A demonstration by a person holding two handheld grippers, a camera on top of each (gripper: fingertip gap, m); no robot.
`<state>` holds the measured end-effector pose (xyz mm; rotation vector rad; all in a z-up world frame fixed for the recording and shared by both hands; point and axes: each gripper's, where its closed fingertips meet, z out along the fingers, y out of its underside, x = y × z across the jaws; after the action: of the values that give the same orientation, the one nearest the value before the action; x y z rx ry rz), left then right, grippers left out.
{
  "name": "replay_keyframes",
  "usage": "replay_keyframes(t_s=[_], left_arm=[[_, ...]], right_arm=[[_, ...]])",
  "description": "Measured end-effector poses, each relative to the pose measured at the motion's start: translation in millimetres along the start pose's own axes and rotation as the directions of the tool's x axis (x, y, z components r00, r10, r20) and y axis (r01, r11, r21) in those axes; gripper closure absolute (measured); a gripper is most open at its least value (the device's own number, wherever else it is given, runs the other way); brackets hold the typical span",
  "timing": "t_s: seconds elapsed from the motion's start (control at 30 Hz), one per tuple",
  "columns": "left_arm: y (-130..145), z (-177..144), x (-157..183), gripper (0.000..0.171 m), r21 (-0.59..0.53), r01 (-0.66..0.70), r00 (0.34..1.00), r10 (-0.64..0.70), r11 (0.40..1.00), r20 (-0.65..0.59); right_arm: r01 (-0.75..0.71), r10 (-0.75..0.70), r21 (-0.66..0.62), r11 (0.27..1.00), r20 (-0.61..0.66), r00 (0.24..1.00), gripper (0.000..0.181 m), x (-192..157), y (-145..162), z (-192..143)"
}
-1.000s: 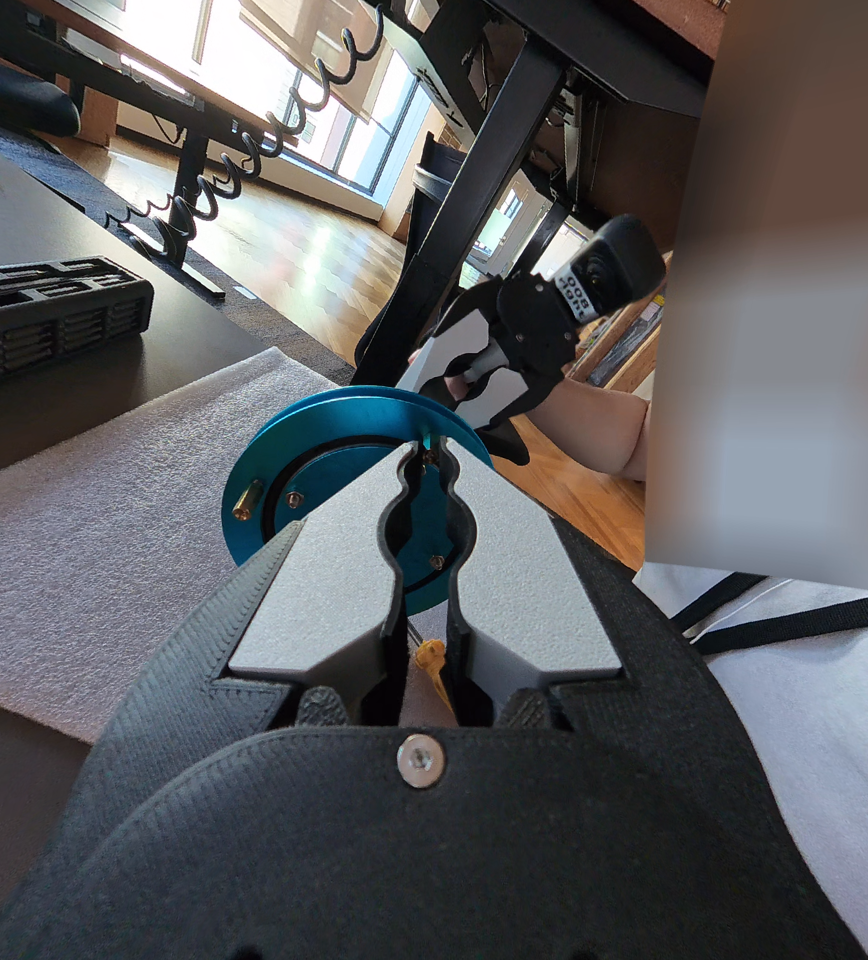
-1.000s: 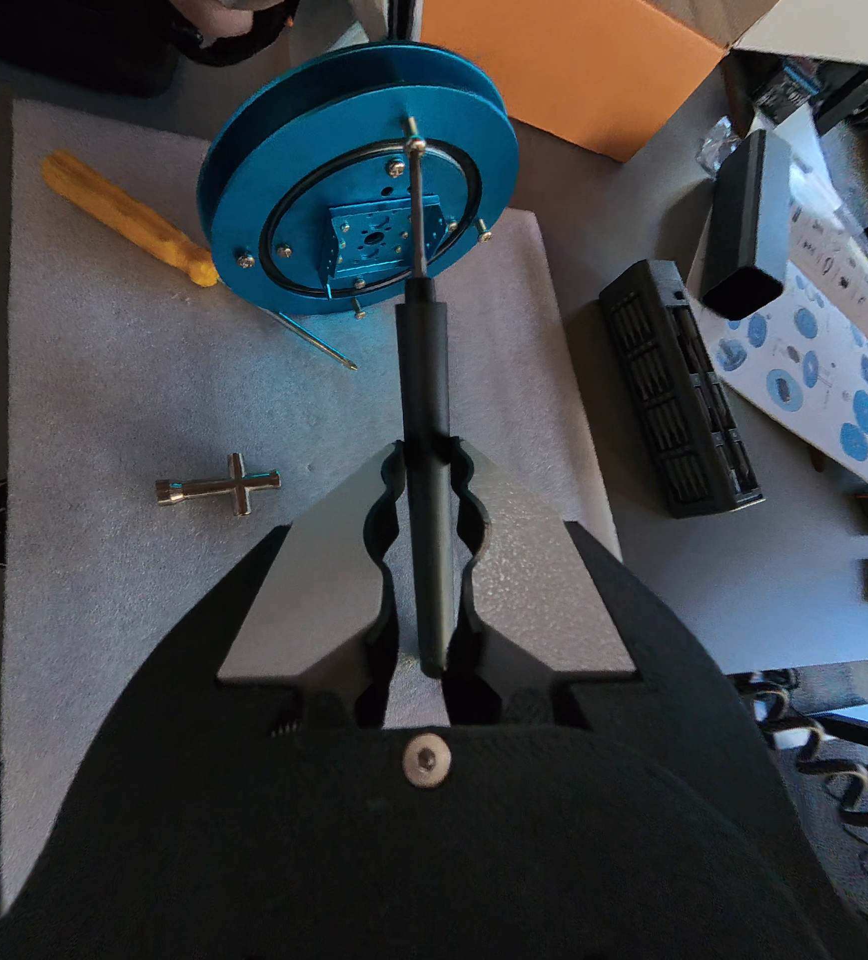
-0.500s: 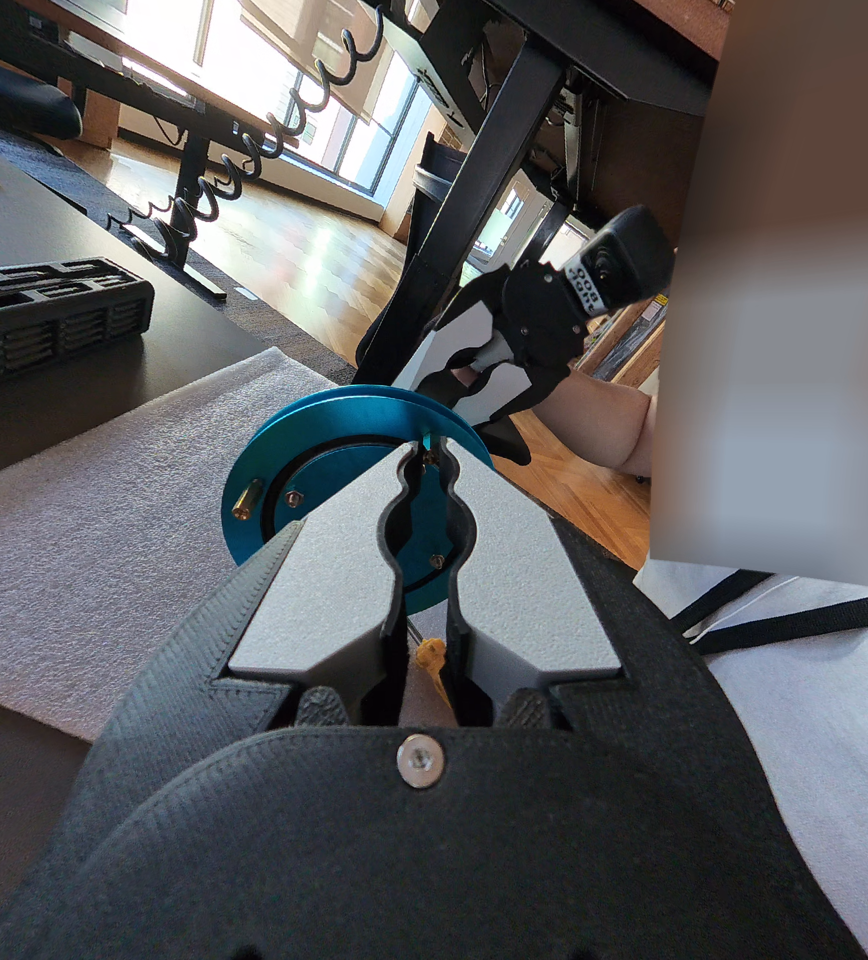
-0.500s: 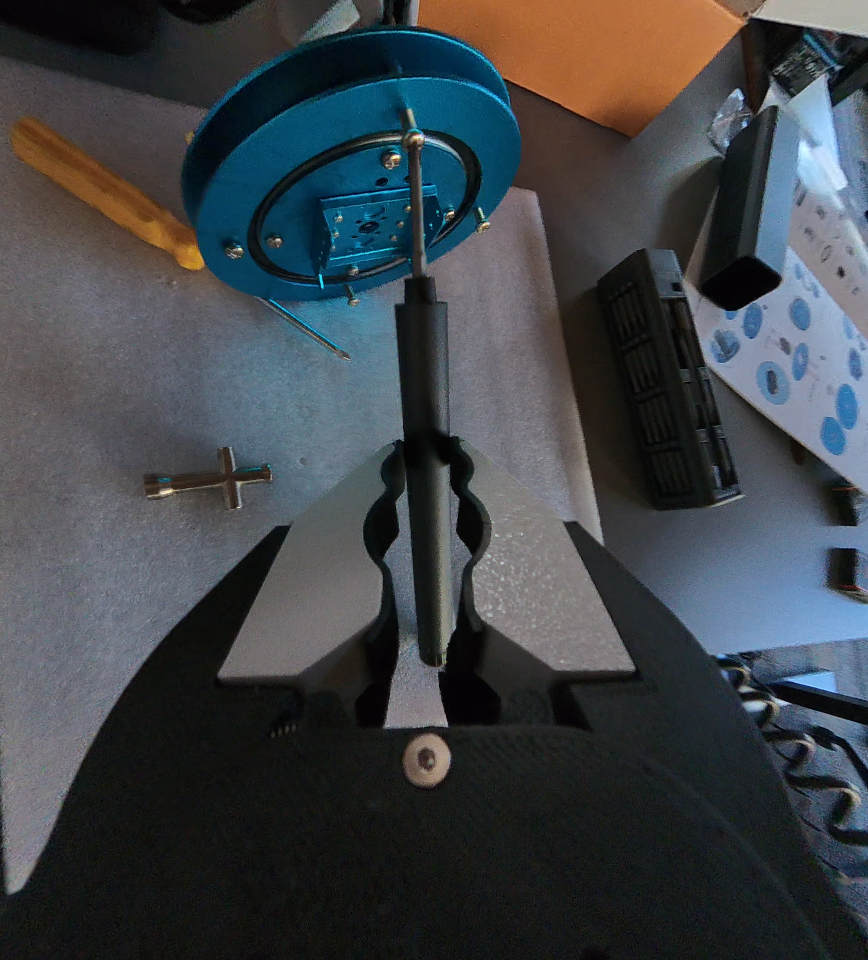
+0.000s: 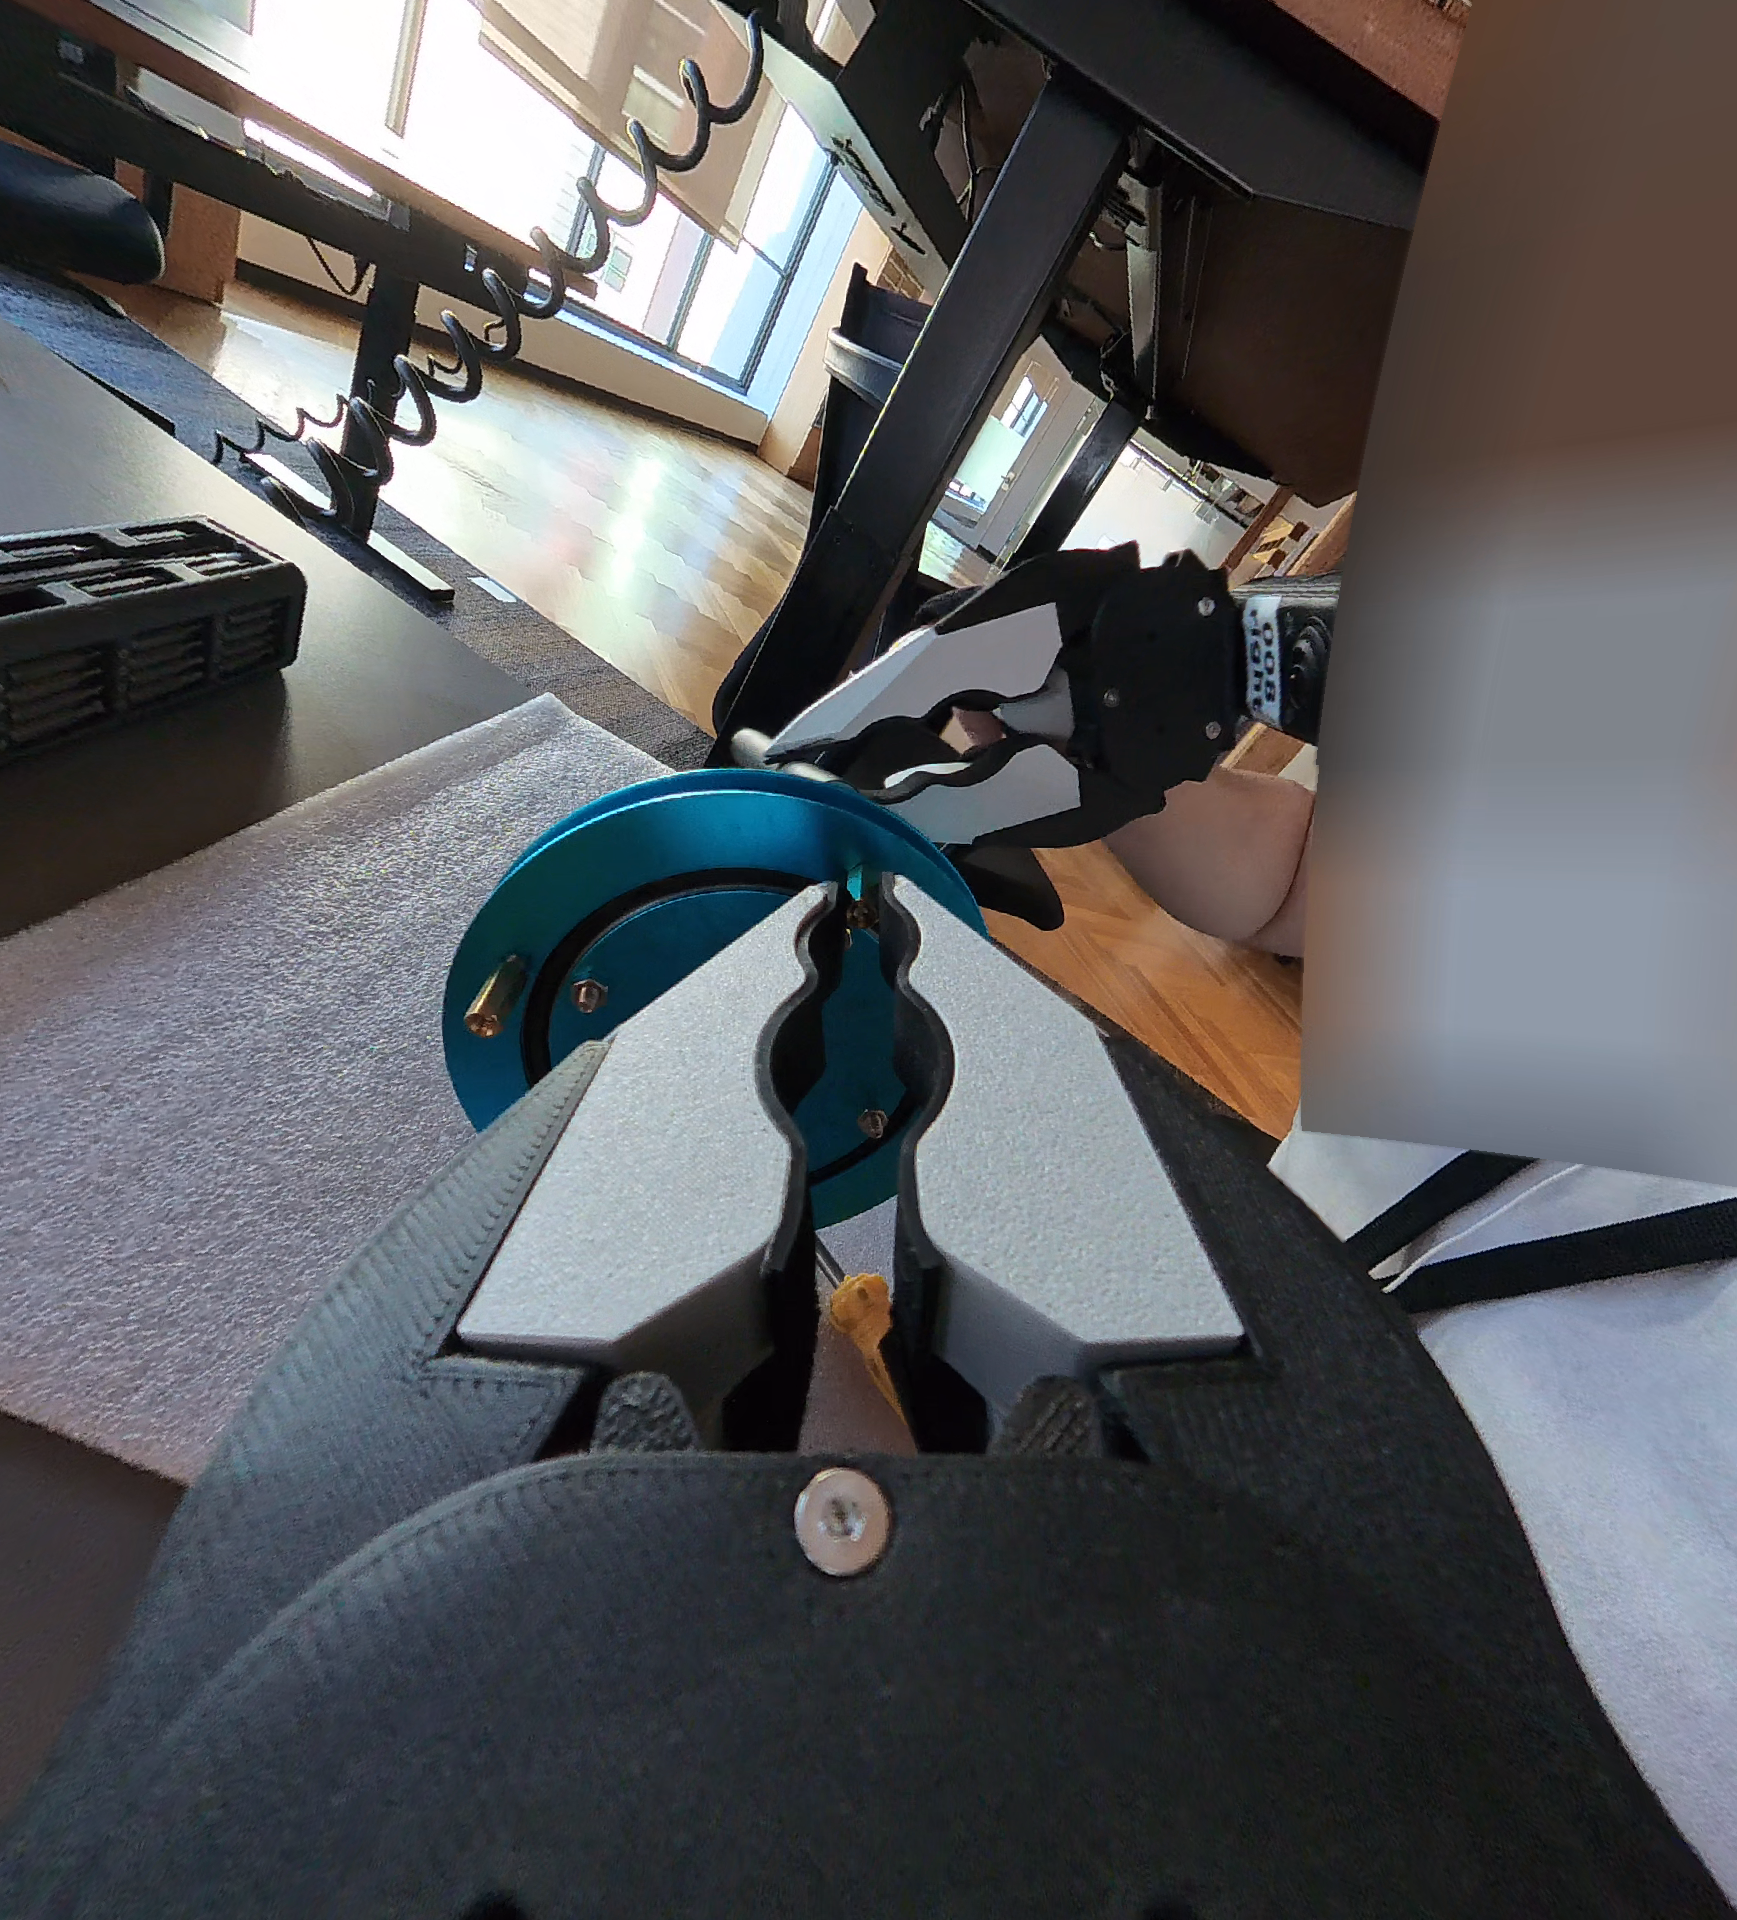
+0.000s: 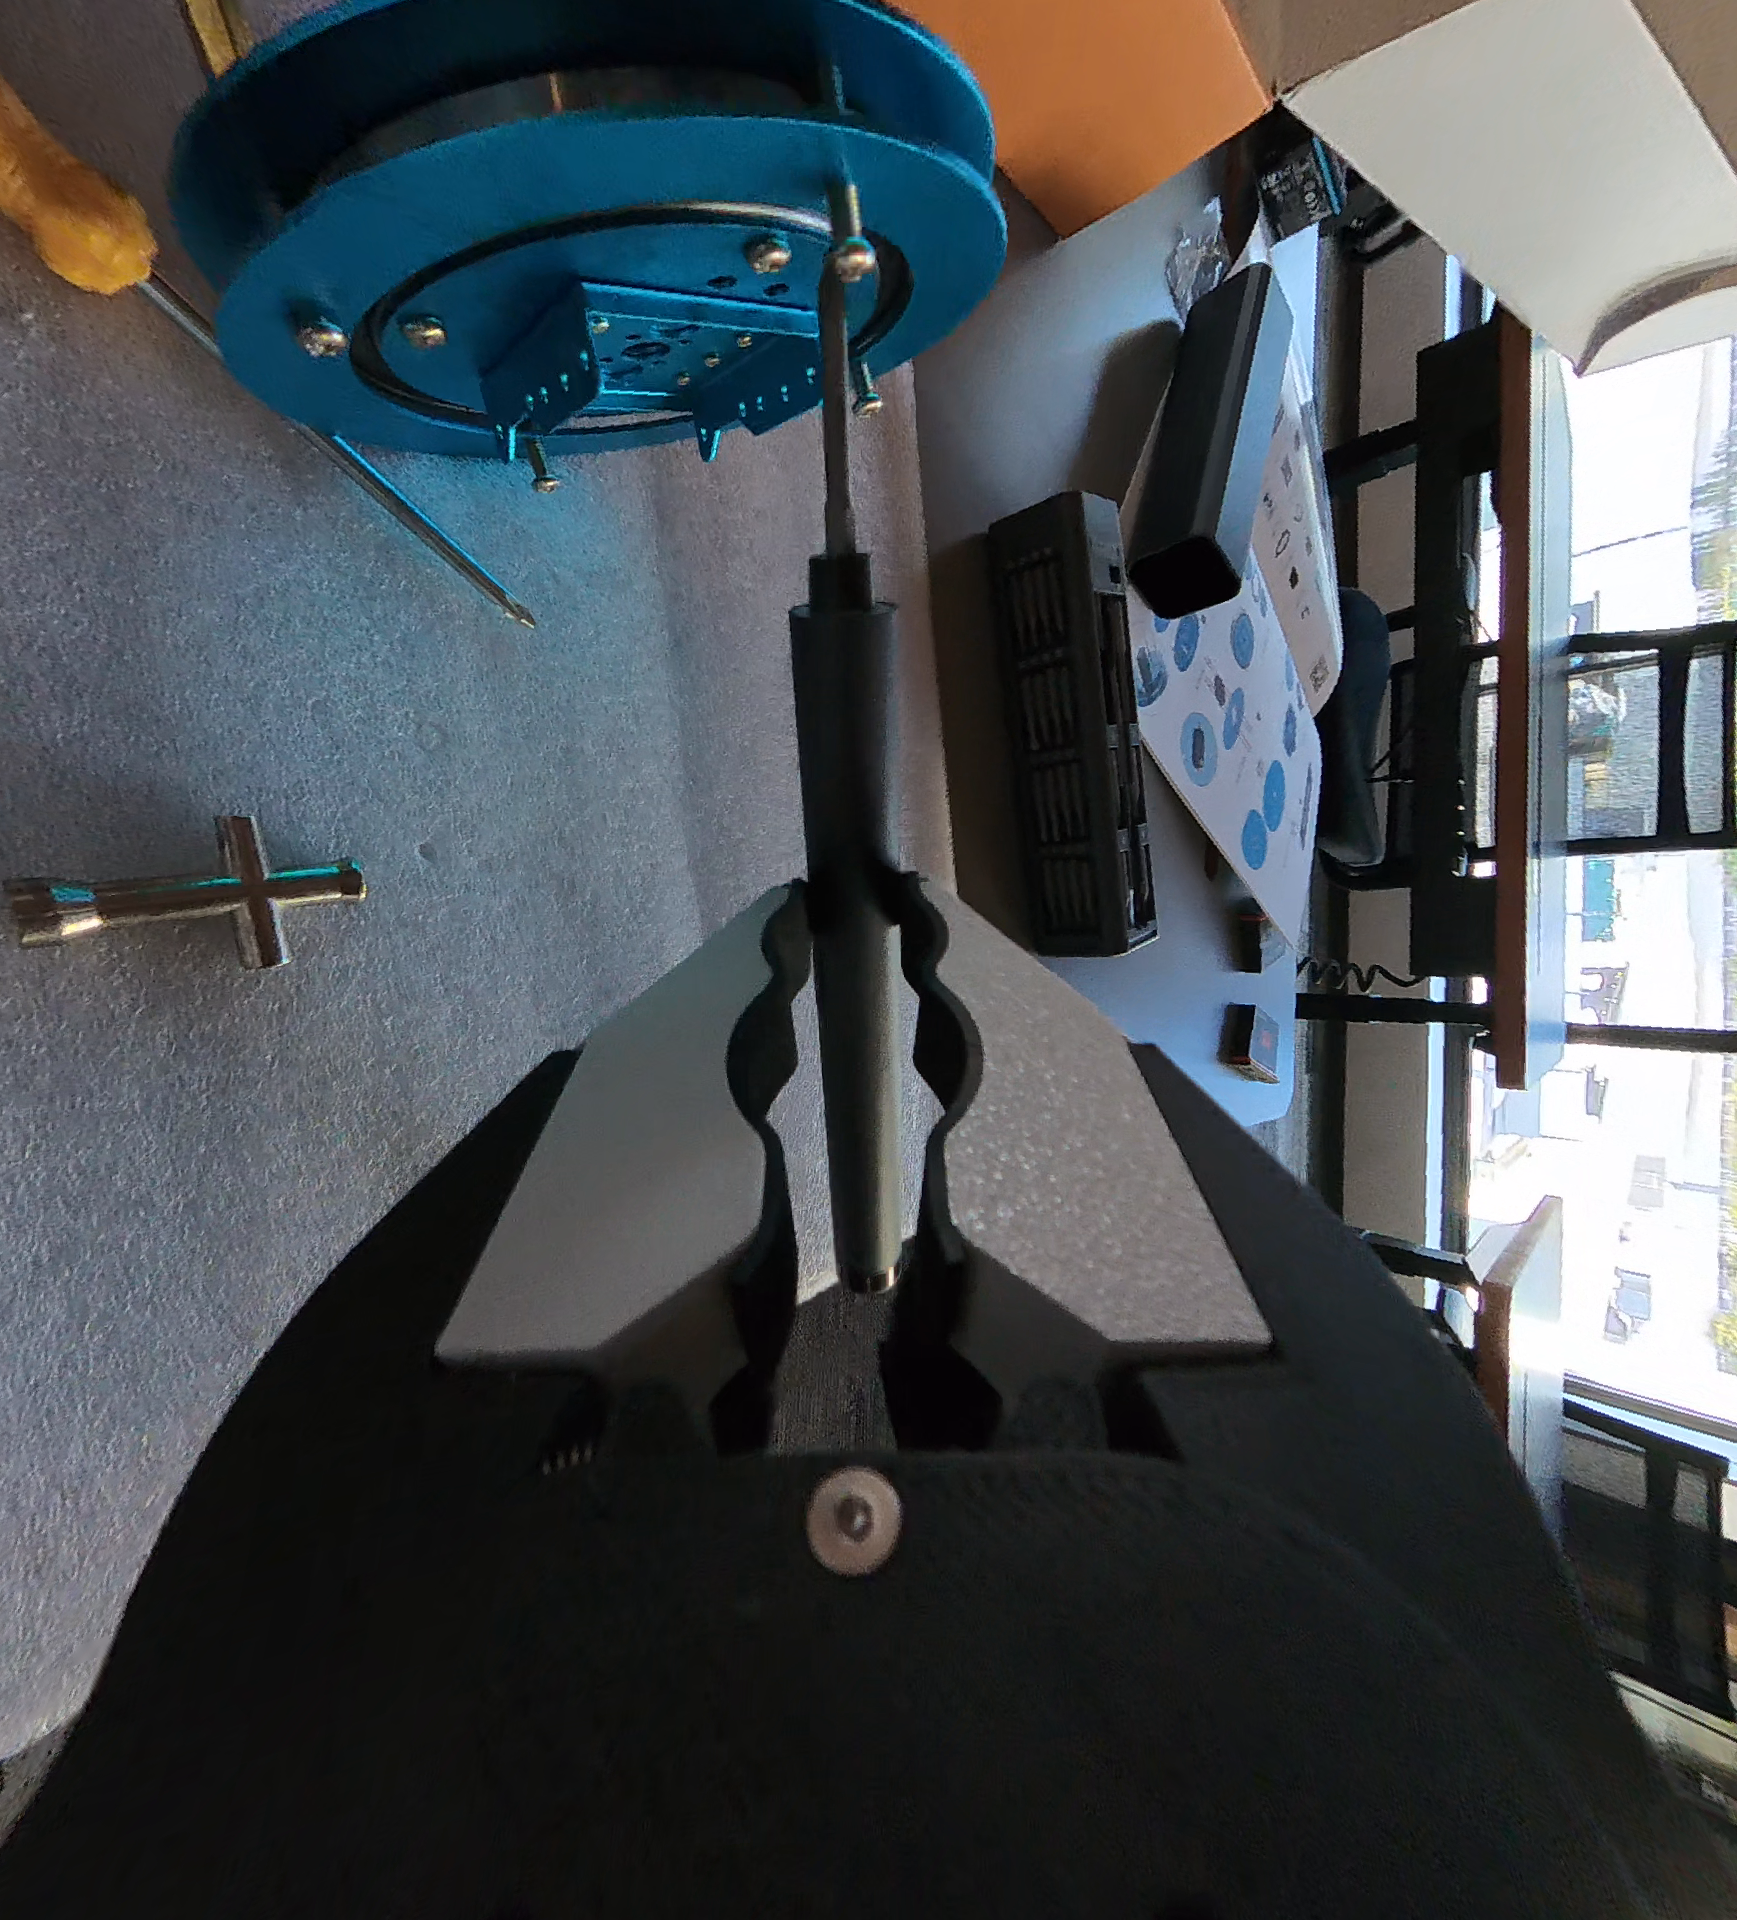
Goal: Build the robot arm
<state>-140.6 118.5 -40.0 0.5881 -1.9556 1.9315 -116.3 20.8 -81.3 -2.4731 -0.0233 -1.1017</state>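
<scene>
Clamping a slim black screwdriver [image 6: 848,831] by its handle, the right gripper [image 6: 851,904] has its jaws drawn in tight against the shaft, which runs straight up the middle of the right wrist frame. The driver's thin metal bit meets a screw head on the face of a blue metal wheel [image 6: 407,218] at the top centre. In the left wrist view, the left gripper [image 5: 851,914] has its jaws nearly closed, tips pinched on a small part on the wheel's [image 5: 698,842] face, near its upper rim; the exact contact point is too small to make out. The wheel stands tilted on its edge on a grey foam mat [image 6: 272,675]. A yellow-handled screwdriver [image 6: 2,156] lies on the mat at upper left of the right wrist frame, touching or just behind the wheel. A silver cross-shaped wrench [image 6: 189,894] rests at left, well apart. To the right, on the dark surface [image 6: 1082,260], sits a black slotted tool case [image 6: 1072,727] beside a printed sheet [image 6: 1248,727].
</scene>
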Motion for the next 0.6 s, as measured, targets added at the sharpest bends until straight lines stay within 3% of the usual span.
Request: replay_keyframes(t_s=[0.6], left_arm=[[0.0,-1.2,-0.1,0.167,0.01,0.0,1.0,0.0,1.0,0.015]], right_arm=[[0.095,-0.109,-0.17,0.981,-0.08,0.991,0.165,14.2,6.3,-11.4]])
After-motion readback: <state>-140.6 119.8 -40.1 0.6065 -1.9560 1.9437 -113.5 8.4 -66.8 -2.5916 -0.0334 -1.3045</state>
